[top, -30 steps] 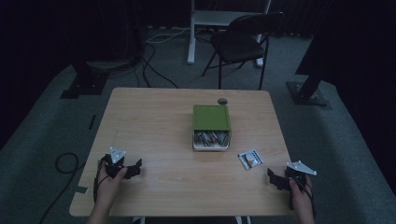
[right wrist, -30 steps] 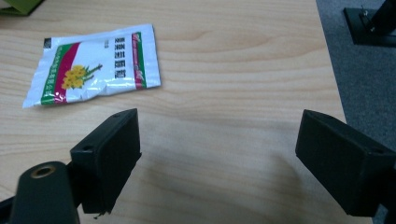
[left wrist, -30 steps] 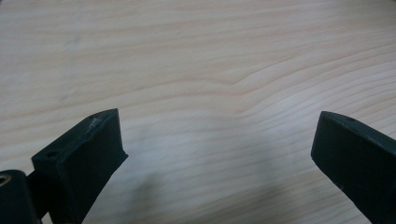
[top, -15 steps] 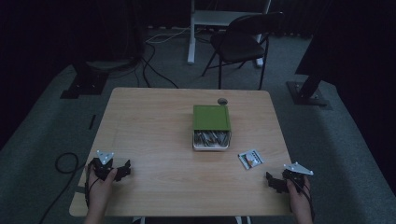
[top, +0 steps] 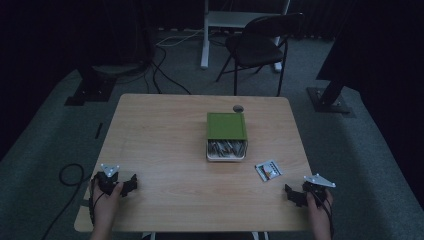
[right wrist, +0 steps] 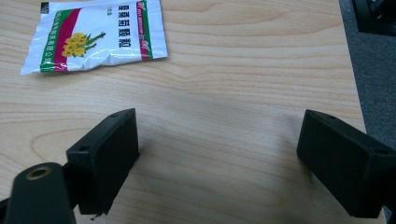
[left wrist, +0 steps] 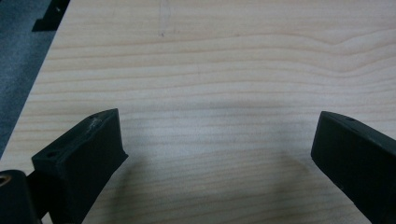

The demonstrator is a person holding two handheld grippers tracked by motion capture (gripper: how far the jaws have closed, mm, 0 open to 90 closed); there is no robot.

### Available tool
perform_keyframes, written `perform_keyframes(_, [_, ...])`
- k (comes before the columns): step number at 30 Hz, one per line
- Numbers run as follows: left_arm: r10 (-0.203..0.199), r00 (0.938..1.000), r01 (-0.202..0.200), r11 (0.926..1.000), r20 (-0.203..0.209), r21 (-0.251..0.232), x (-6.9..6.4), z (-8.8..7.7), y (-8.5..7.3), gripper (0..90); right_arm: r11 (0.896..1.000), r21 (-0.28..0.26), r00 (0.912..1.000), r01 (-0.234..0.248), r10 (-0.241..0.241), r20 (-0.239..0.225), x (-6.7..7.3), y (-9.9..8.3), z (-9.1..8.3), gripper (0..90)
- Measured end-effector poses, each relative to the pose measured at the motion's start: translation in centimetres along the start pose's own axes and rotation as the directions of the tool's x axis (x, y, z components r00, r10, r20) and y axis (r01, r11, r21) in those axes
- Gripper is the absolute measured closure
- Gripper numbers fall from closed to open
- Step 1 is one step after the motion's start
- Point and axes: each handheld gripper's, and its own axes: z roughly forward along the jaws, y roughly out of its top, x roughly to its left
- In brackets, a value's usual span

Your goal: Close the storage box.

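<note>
Landmark for all positions: the green box (top: 227, 126), which lies near the middle of the wooden table (top: 165, 145), slid partly open so that its tray (top: 226, 150) of small metallic items shows on the person's side.

The sachet (top: 268, 170) lies flat on the table, just off the box's open end, toward the person and to the right. The right gripper (top: 296, 196) sits beyond the sachet from the box, closer to the person and nearer the table's right edge. In the right gripper view its jaws stand wide apart and hold nothing. The sachet (right wrist: 95, 36) lies ahead of the left-hand finger (right wrist: 103, 158) in that view, clear of it, with bare wood between. The other finger (right wrist: 343, 161) is well apart from the sachet.

The sachet is a small rectangular packet, white and glossy. It has green bands along its edges, a dark red strip, a picture of yellow flowers on green stems, and red printed characters. Its surface is slightly creased. It appears sealed.

The left gripper (top: 127, 184) rests near the table's near-left corner, well apart from the box and on the opposite side of it from the sachet. In the left gripper view its jaws are spread wide over bare wood, gripping nothing.
</note>
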Motion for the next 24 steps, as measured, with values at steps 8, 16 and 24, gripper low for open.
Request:
perform_keyframes(8, [-0.06, 0.9977, 0.061, 0.9974, -0.032, 0.039, 0.49, -0.02, -0.23, 3.1, 1.0, 0.0, 1.0, 0.0, 0.0, 0.0, 0.0, 0.01, 0.01, 12.3])
perform_keyframes(16, [-0.093, 0.9947, 0.095, 0.9941, -0.044, 0.051, 0.6, -0.02, -0.33, 3.1, 1.0, 0.001, 1.0, -0.003, 0.003, 0.001, 0.01, 0.02, 0.02, 12.2])
perform_keyframes(24, [-0.103, 0.9931, 0.106, 0.993, -0.055, 0.052, 0.5, 0.03, -0.27, 3.0, 1.0, 0.001, 1.0, -0.003, 0.003, 0.002, 0.02, 0.03, 0.03, 12.2])
